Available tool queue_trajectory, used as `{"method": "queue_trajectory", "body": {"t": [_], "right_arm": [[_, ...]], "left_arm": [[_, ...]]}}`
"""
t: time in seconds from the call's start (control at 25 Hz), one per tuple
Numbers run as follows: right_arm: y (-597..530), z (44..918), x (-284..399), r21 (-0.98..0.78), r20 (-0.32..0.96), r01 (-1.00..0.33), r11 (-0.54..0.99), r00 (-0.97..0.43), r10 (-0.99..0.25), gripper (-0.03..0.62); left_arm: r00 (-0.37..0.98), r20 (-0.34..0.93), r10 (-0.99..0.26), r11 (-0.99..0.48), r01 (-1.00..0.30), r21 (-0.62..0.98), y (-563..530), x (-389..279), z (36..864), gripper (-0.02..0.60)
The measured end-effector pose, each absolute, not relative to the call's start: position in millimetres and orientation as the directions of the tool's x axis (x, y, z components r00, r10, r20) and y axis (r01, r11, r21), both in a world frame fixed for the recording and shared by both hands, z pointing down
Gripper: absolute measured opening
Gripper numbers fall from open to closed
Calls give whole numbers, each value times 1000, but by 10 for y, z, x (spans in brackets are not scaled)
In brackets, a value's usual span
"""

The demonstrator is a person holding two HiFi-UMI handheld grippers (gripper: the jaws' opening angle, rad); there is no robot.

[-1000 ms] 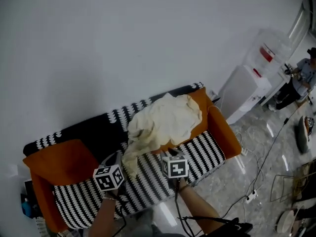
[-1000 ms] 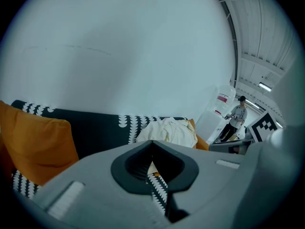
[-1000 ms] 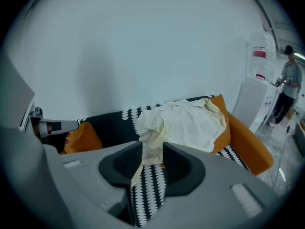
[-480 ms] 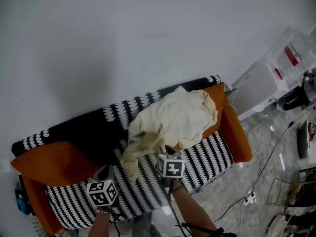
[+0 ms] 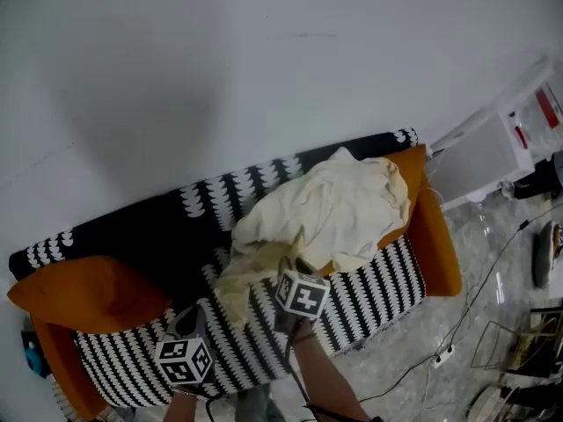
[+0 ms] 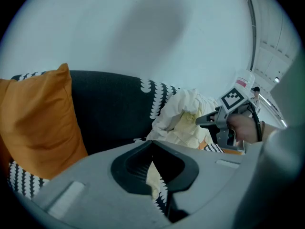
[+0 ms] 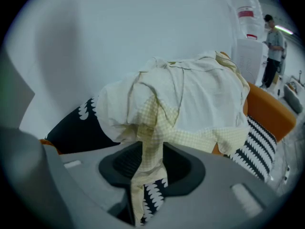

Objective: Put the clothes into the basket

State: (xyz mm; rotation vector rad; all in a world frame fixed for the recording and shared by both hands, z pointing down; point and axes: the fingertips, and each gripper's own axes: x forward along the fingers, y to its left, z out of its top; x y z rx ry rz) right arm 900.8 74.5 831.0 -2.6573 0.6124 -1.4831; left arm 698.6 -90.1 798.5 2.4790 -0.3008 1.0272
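Between the jaws of the right gripper (image 7: 152, 149), gripped a checked strip of the cloth (image 7: 190, 94), clamped at the tips. Held the left gripper (image 6: 152, 149) with jaws almost together, leaving only a thin slit. Saw a cream sliver and stripes through that slit, and could not tell whether anything was pinched.

Counted two grippers, one cloth, one sofa (image 5: 369, 280), and two cushions: left cushion (image 5: 84, 293) and right cushion (image 5: 435, 236).

Found the cloth heaped on the sofa's right half, against the backrest and the right cushion. Saw its tail trailing down the seat toward both grippers. Had bare striped seat from the heap to the left cushion, wall (image 5: 264, 77) close behind, and floor (image 5: 493, 288) past the right end.
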Motion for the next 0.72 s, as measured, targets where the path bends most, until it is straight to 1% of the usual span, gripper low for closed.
{"method": "queue_trajectory", "body": {"t": [0.12,0.24,0.48,0.68,0.72], "right_arm": [[712,8429,9037,-232,814,-278,-932,469,-343,141],[684,8500,9071,-234,814,-264,-936,473,-337,141],[674,8589,9126,-224,825,-224,-948,475,-307,141],[690,8656,9192,-139,838,-258,-956,484,-252,140],[691,8661,9195,-135,838,-262,-955,484,-252,131]], "left_arm": [[694,720,-12,-876,-354,327,-858,6991,8105,-5],[699,715,-8,-873,-354,336,-868,7010,8153,-5],[712,702,-24,-872,-358,334,-977,7012,8154,-5],[716,697,-35,-871,-364,330,-1045,6988,8160,-5],[715,698,-37,-871,-366,329,-1057,6979,8165,-5]]}}
